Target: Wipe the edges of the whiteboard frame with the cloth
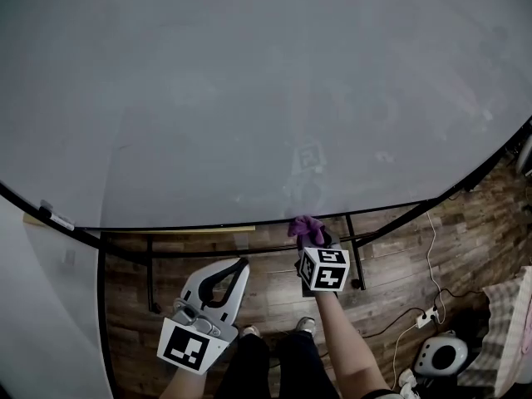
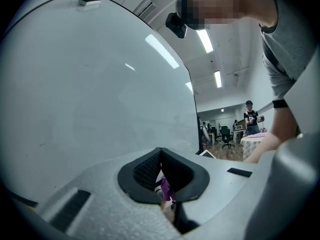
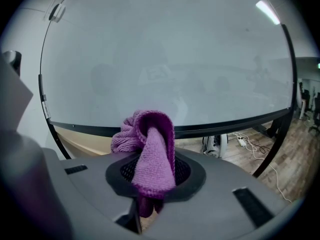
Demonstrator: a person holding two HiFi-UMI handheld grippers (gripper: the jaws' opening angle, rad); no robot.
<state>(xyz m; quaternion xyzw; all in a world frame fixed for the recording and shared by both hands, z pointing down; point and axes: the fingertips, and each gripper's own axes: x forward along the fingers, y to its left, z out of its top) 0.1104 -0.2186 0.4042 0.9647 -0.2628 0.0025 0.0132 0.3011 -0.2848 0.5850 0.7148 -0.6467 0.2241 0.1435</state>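
Observation:
The whiteboard (image 1: 249, 90) fills the upper head view; its black frame (image 1: 208, 227) runs along the bottom edge. My right gripper (image 1: 309, 239) is shut on a purple knitted cloth (image 1: 305, 226), whose bunched top sits just under that bottom frame edge. In the right gripper view the cloth (image 3: 150, 154) folds over the right gripper (image 3: 155, 173), with the frame (image 3: 225, 128) just behind it. My left gripper (image 1: 242, 263) hangs lower and to the left, shut and holding nothing. In the left gripper view the left gripper (image 2: 161, 156) points up past the board's side frame (image 2: 192, 99).
Black stand legs (image 1: 356, 260) drop to the wooden floor. A small eraser (image 1: 56, 218) rests on the frame at the left. A power strip (image 1: 428, 316) with cables and a white device (image 1: 440, 356) lie on the floor at the right. People stand far off (image 2: 248, 116).

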